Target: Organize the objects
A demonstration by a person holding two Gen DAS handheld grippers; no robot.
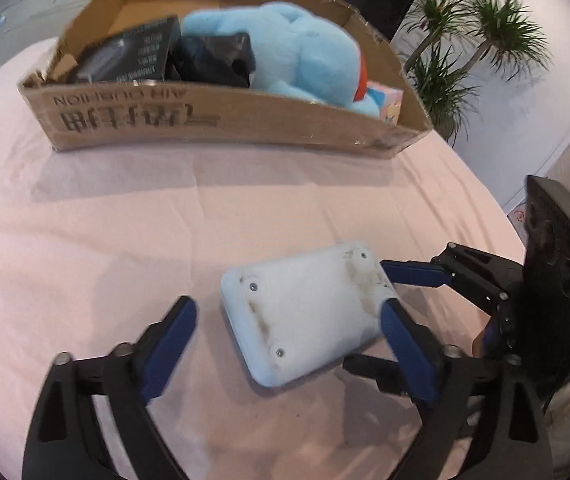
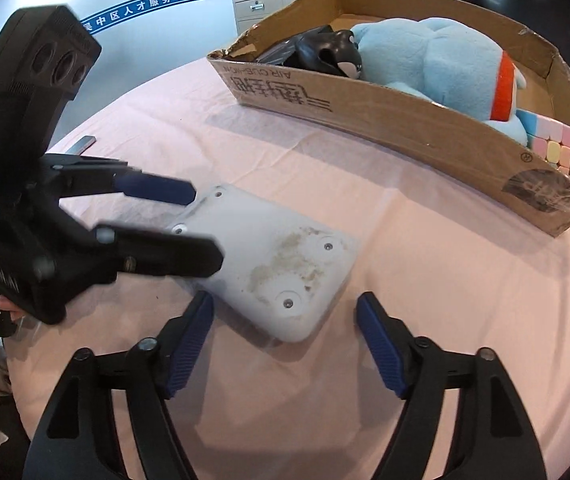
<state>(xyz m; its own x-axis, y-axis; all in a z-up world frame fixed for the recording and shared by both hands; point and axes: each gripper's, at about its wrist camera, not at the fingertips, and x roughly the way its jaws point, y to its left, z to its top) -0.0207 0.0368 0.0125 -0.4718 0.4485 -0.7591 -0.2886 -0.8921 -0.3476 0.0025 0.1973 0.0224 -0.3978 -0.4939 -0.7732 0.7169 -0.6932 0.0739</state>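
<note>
A flat white plastic device (image 1: 305,312) with screws and brown stains lies on the pink tablecloth. My left gripper (image 1: 289,320) is open, its fingers on either side of the device. My right gripper (image 1: 401,292) comes in from the right, open, at the device's right edge. In the right wrist view the device (image 2: 281,268) lies just ahead of my open right gripper (image 2: 285,316), and the left gripper (image 2: 205,228) reaches over its left end. A cardboard box (image 1: 221,124) stands behind, holding a blue plush toy (image 1: 301,52).
The box (image 2: 425,136) also holds a black booklet (image 1: 125,56), a black object (image 1: 217,56) and a pastel cube (image 2: 553,144). A potted plant (image 1: 465,40) stands at the back right. A small grey strip (image 2: 83,143) lies near the table's left edge.
</note>
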